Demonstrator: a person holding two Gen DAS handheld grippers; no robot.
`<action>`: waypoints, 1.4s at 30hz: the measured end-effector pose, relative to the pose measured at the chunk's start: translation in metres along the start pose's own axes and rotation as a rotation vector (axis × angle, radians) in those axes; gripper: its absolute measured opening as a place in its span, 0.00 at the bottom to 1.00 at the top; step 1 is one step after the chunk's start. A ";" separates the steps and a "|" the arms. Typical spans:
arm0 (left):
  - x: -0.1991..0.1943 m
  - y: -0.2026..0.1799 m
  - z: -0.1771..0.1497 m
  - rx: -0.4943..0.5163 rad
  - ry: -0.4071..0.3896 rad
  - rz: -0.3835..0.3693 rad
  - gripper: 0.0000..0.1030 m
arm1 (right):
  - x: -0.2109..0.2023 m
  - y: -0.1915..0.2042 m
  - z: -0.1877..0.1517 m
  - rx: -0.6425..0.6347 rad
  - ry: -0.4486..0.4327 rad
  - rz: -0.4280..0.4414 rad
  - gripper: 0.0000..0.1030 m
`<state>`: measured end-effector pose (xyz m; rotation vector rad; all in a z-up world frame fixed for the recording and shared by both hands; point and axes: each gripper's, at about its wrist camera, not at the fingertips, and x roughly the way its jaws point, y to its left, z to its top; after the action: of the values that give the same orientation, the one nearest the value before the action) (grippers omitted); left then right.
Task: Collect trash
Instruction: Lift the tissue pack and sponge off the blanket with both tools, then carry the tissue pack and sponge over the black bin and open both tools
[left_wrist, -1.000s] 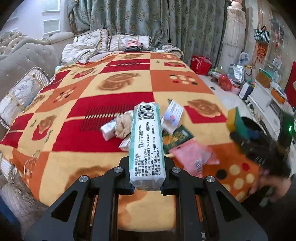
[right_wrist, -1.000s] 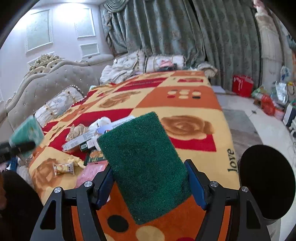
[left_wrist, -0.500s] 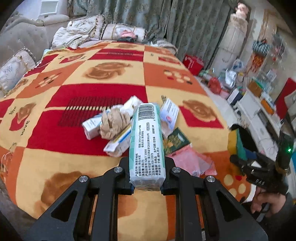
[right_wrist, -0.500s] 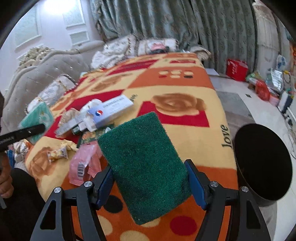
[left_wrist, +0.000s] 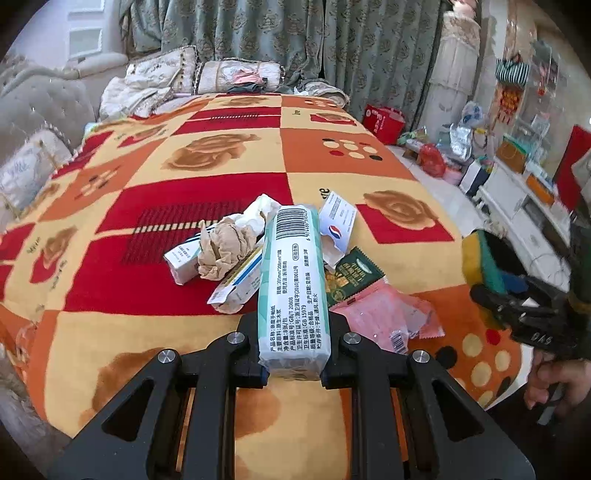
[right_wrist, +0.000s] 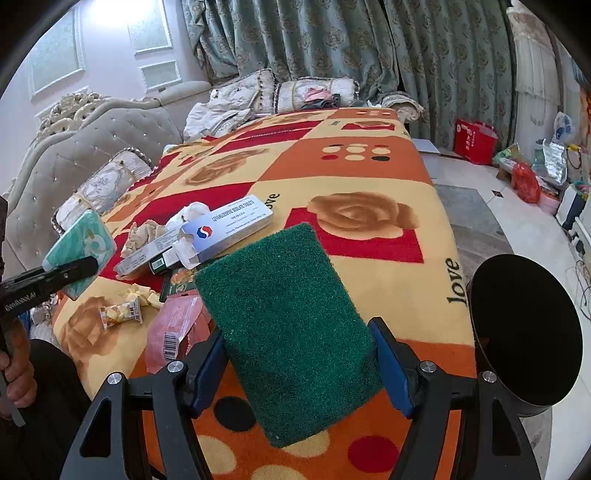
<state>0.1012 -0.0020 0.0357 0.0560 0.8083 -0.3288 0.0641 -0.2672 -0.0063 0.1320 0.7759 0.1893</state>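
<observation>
Over a bed spread with a red, orange and yellow blanket (left_wrist: 184, 177), the left wrist view shows the left gripper (left_wrist: 293, 354) with its jaws nearly together, clamped on a pack of tissues (left_wrist: 291, 288) that stands up from 6 o'clock toward the centre. Behind the pack lies a heap of trash: a crumpled brown paper (left_wrist: 225, 251) at 10 o'clock, small boxes (left_wrist: 236, 284) under it, a white carton (left_wrist: 338, 219) at 1 o'clock, a green sachet (left_wrist: 351, 277) and a pink wrapper (left_wrist: 384, 317) at 3 o'clock. The right gripper (left_wrist: 524, 306) shows at the 3 o'clock edge, with a hand (left_wrist: 554, 376) beneath it.

From the right wrist view, the right gripper (right_wrist: 299, 373) stands fairly wide, its blue pads pressed on a green scouring sponge (right_wrist: 288, 325) held above the blanket's near edge. A black bin (right_wrist: 524, 332) sits on the floor at 3 o'clock, just beside the bed. The trash heap lies at 10 o'clock, with a yellow snack wrapper (right_wrist: 122, 312) nearest the edge. At 9 o'clock the left gripper holds the tissue pack in the air.
</observation>
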 end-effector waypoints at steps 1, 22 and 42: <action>-0.001 -0.002 0.001 0.006 0.004 0.003 0.16 | -0.004 0.000 0.000 0.002 -0.013 0.002 0.69; 0.007 -0.011 -0.001 0.039 0.021 -0.046 0.16 | -0.033 -0.001 -0.003 -0.022 -0.029 -0.062 0.69; 0.019 -0.005 -0.008 0.006 0.042 -0.048 0.16 | 0.019 -0.015 0.033 -0.095 -0.045 -0.047 0.69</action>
<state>0.1062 -0.0106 0.0172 0.0490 0.8516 -0.3765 0.1020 -0.2793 0.0010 0.0277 0.7235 0.1778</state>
